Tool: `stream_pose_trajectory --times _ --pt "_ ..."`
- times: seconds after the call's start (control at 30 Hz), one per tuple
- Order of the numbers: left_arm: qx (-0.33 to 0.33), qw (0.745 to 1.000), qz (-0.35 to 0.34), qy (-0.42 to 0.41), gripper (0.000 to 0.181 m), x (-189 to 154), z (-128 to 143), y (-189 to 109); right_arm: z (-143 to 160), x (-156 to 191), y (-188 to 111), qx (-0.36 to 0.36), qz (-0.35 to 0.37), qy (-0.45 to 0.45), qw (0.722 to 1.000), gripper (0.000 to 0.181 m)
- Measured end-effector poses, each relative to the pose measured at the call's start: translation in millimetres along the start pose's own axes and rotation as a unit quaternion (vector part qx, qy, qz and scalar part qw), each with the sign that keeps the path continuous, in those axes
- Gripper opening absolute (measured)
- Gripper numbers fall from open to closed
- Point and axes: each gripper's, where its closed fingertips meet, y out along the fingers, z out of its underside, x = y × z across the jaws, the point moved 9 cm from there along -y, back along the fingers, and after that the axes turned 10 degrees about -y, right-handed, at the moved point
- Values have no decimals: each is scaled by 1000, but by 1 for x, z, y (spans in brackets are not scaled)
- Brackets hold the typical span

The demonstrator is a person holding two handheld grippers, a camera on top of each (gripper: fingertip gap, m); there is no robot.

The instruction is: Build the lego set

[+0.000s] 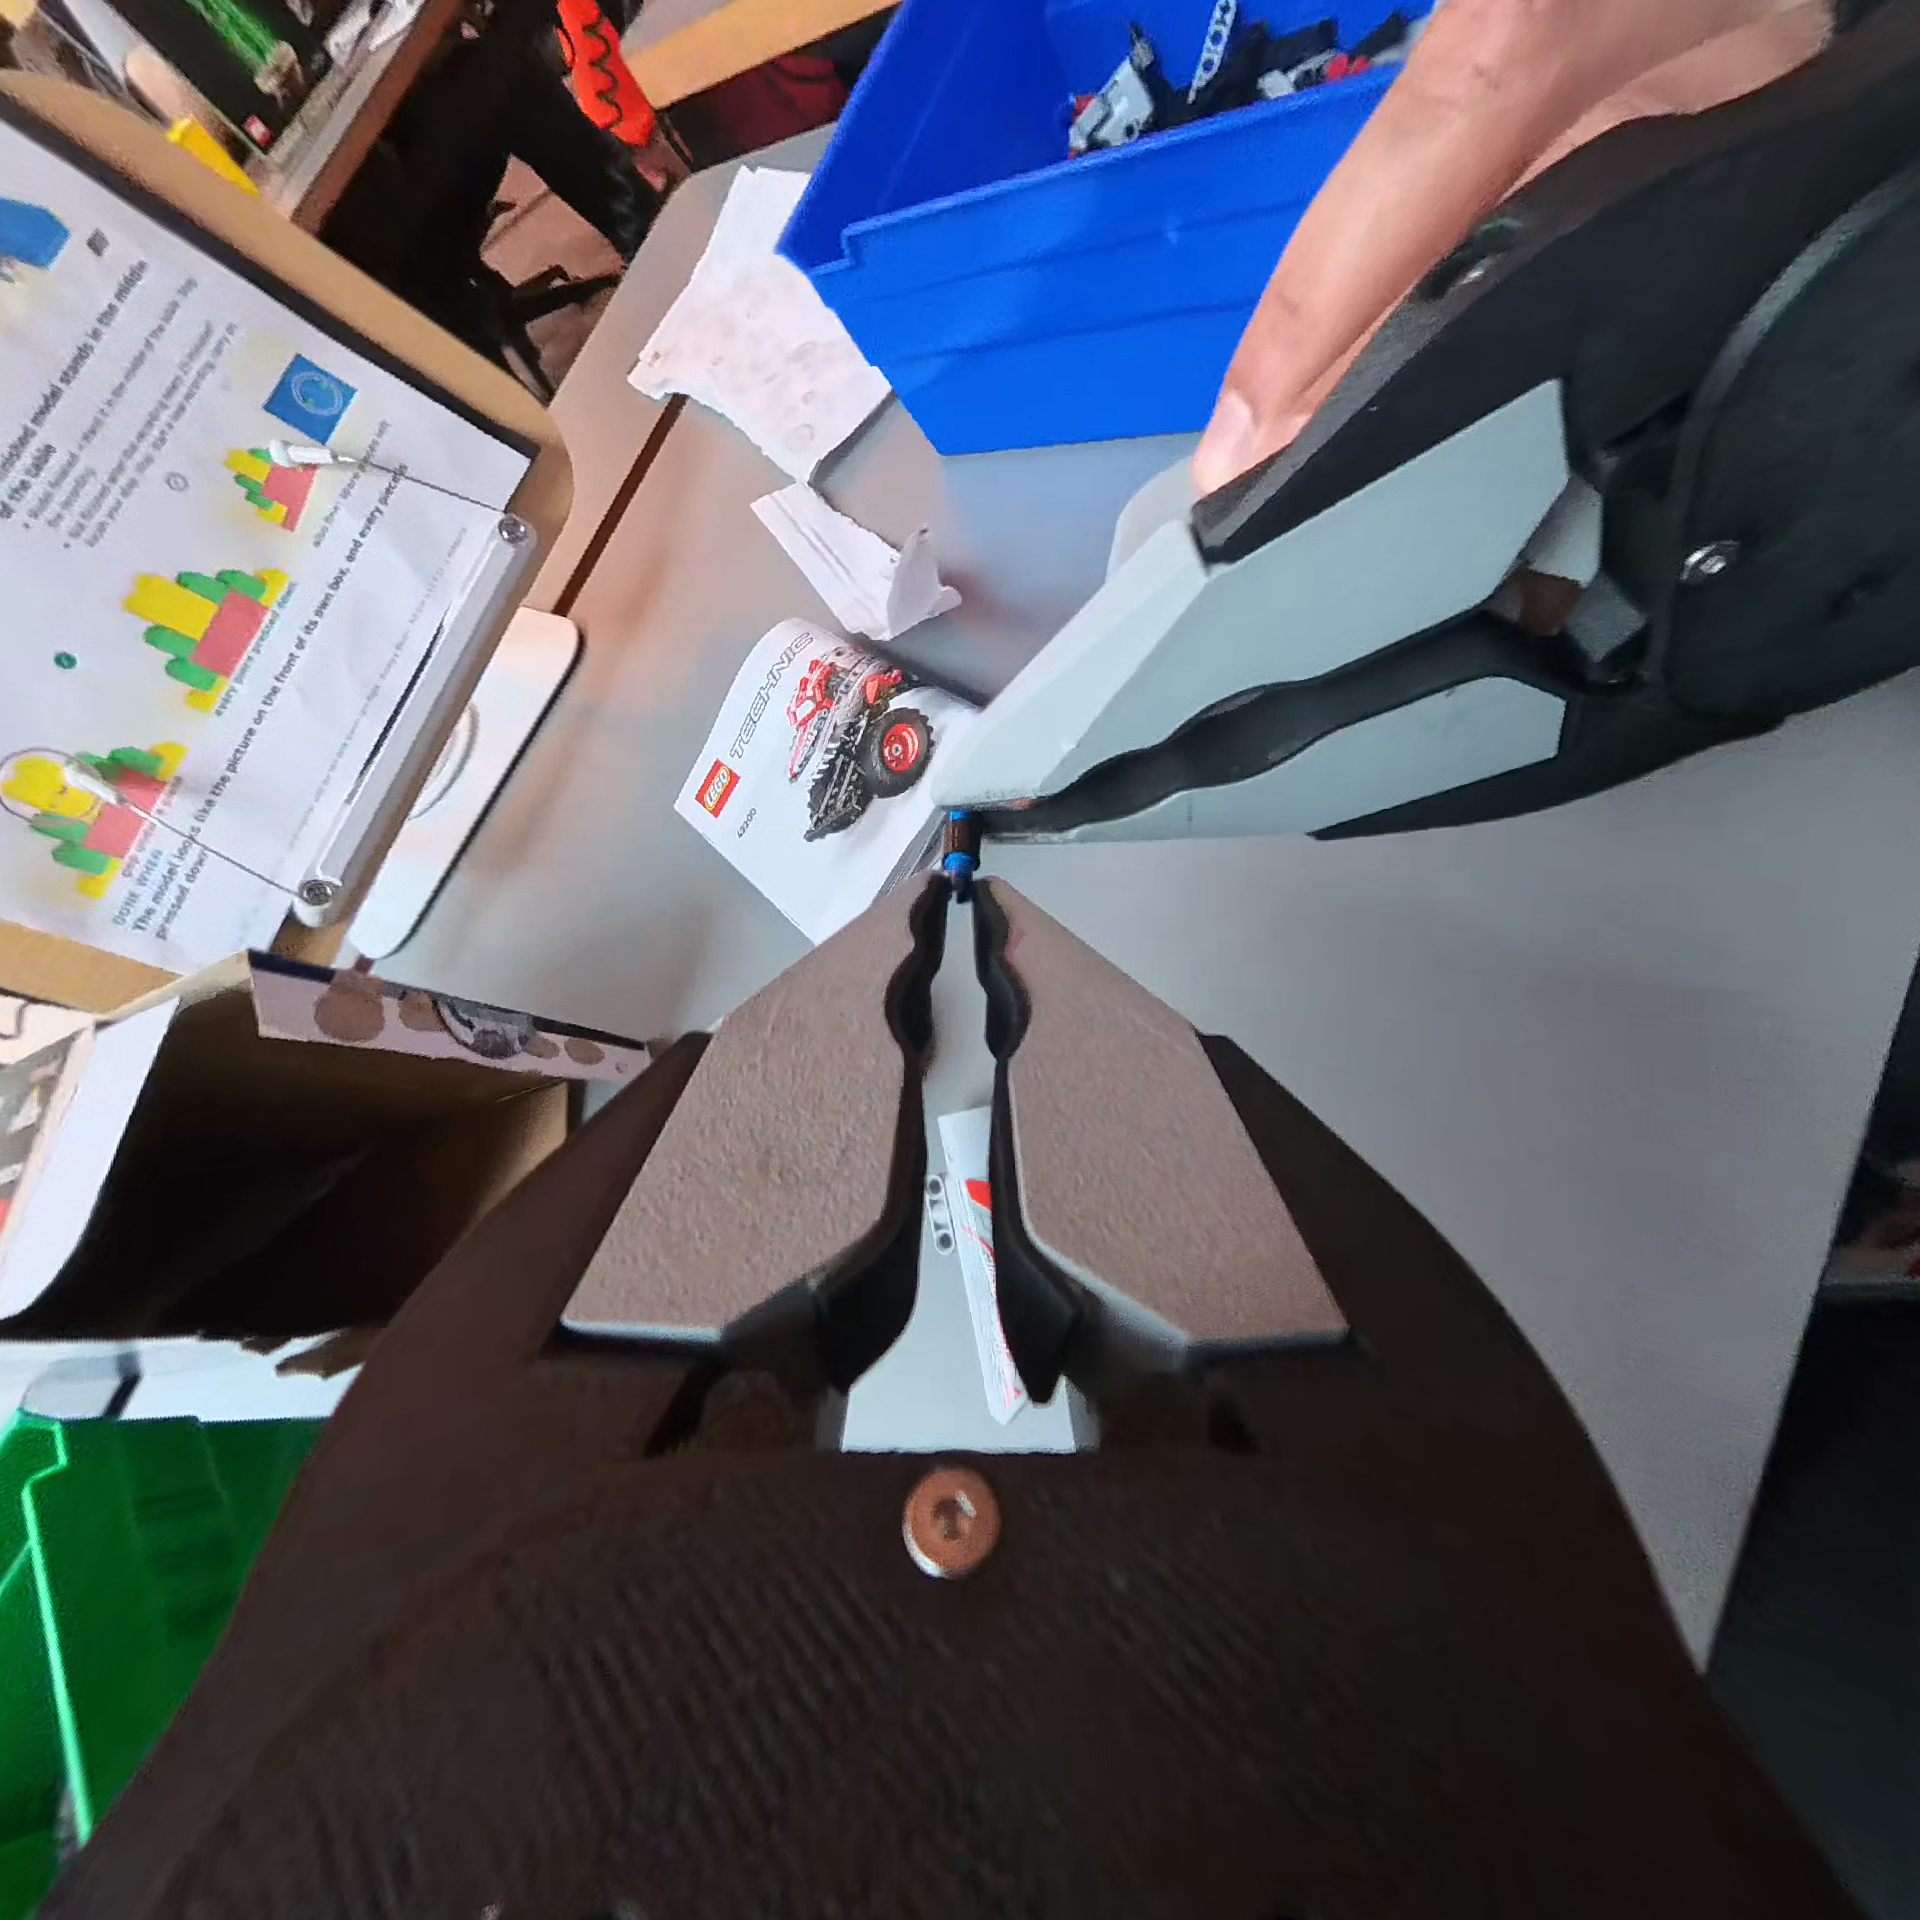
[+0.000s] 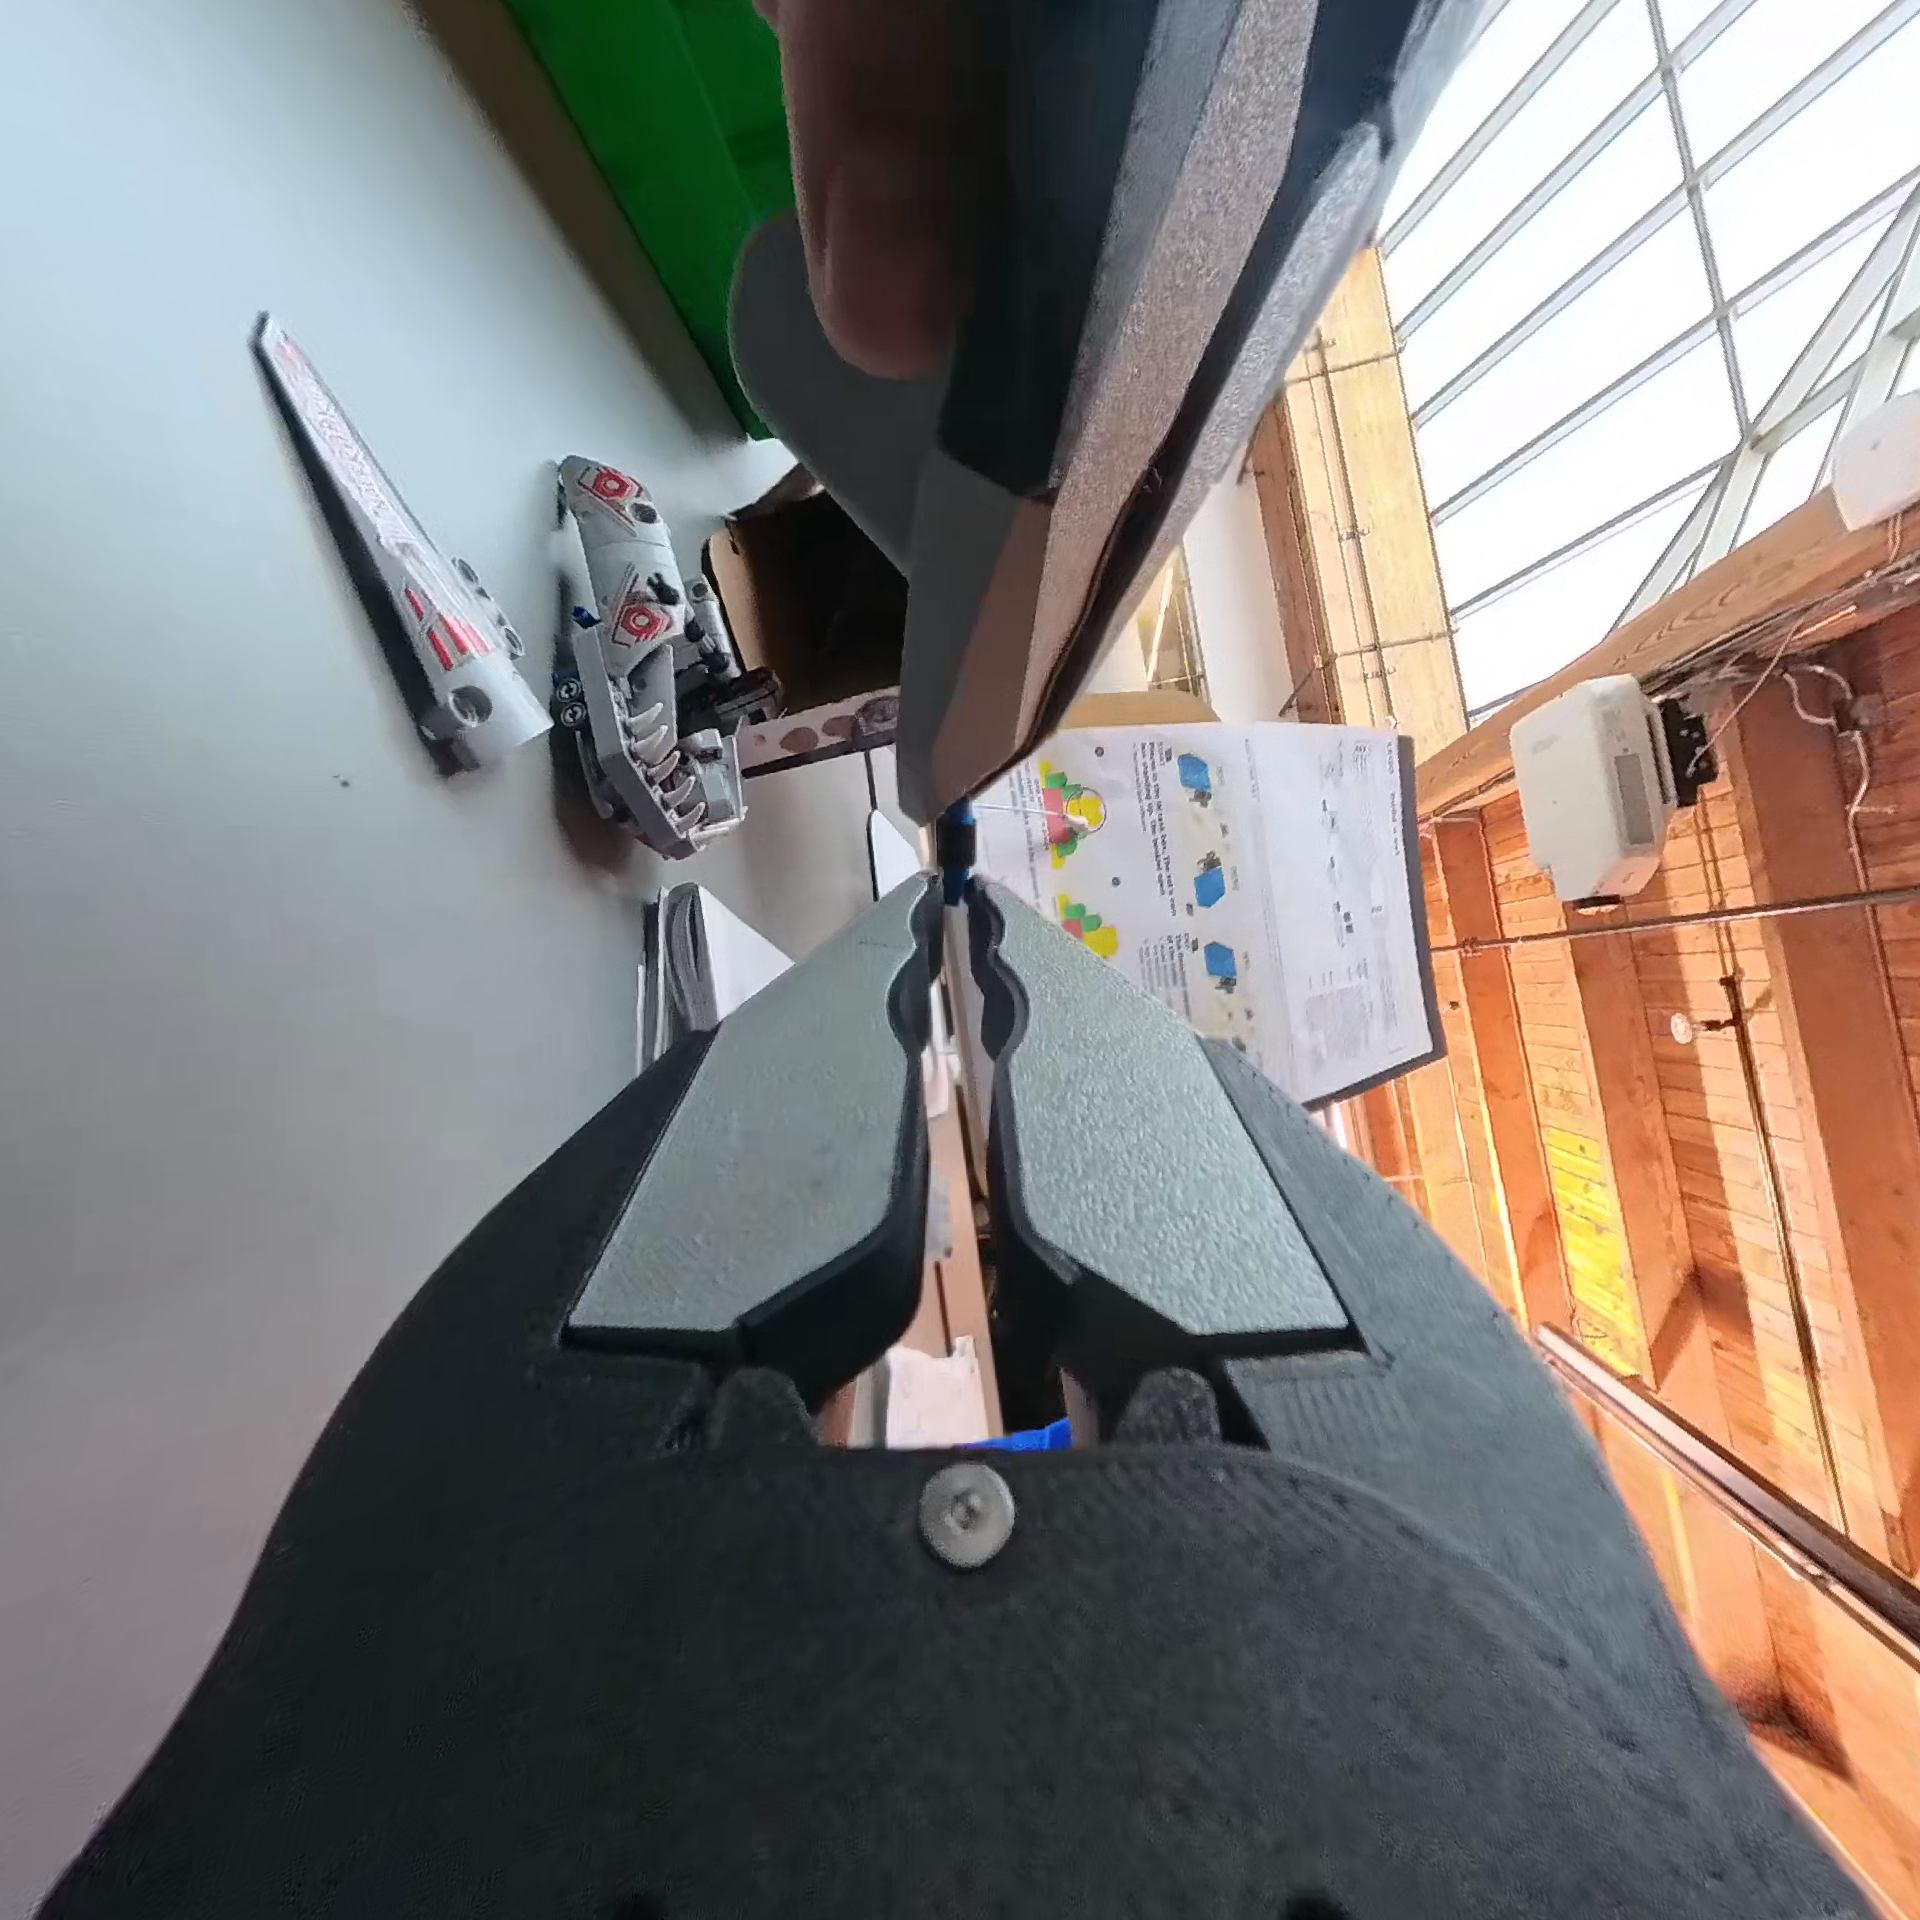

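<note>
A small blue pin (image 1: 962, 860) with a dark end is pinched between both grippers in mid-air above the table. My left gripper (image 1: 961, 885) is shut on its near end. My right gripper (image 1: 971, 816) comes in from the upper right, held by a hand, and is shut on the dark far end. In the right wrist view my right gripper (image 2: 952, 889) is shut on the blue pin (image 2: 956, 831), and the left gripper (image 2: 932, 798) meets it from above. A partly built grey model (image 2: 644, 665) and a long white panel (image 2: 405, 561) lie on the table.
A blue bin (image 1: 1039, 291) with loose parts stands at the back. An instruction booklet (image 1: 821, 769) and torn paper bags (image 1: 758, 322) lie near it. A picture sheet on a board (image 1: 208, 582), a cardboard box (image 1: 312, 1143) and a green bin (image 1: 104, 1558) are at the left. Less than 4 cm separates the two grippers' tips.
</note>
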Motion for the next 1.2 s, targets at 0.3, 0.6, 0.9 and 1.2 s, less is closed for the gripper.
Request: stream_pose_trajectory --times 0.3,0.6,0.9,1.2 --pt "-128 987 9 -93 2 19 7 11 26 -30 -18 -95 1 368 925 0" --pt "-356 918 86 -154 2 40 -9 -2 61 -64 24 -328 -116 730 589 22" --pt "-410 895 55 -165 2 61 -4 4 60 -62 56 -365 -136 702 596 3" --pt "-396 896 65 -192 1 60 -1 14 62 -55 56 -356 -135 697 607 2"
